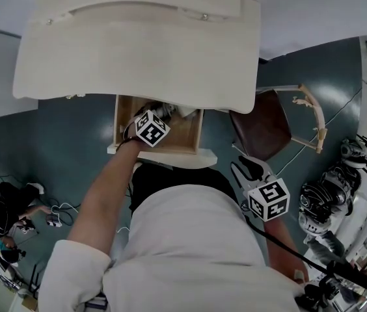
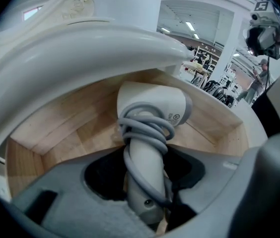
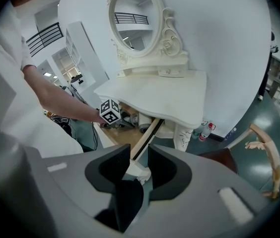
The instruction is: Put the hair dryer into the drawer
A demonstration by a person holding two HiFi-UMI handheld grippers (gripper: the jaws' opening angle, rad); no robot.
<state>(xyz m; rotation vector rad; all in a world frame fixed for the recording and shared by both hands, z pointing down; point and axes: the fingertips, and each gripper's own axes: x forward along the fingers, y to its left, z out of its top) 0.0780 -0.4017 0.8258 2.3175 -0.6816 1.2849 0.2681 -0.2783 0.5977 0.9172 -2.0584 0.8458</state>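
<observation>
Our left hand-held gripper (image 2: 145,157) clasped the hair dryer (image 2: 152,108) by its cord-wrapped handle, its head inside the open wooden drawer (image 2: 55,128) under the desk (image 1: 138,51). Our right hand-held gripper (image 3: 139,157) hung released and empty.

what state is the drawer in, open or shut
Open: the drawer is pulled out from under the table, wooden floor showing, dryer inside.

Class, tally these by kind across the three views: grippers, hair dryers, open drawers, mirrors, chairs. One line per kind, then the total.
Grippers: 2, left gripper, right gripper
Hair dryers: 1, white hair dryer with grey cord
Drawers: 1, open wooden drawer
Mirrors: 1, oval white-framed mirror
Chairs: 1, brown-seated wooden chair
Total: 6
</observation>
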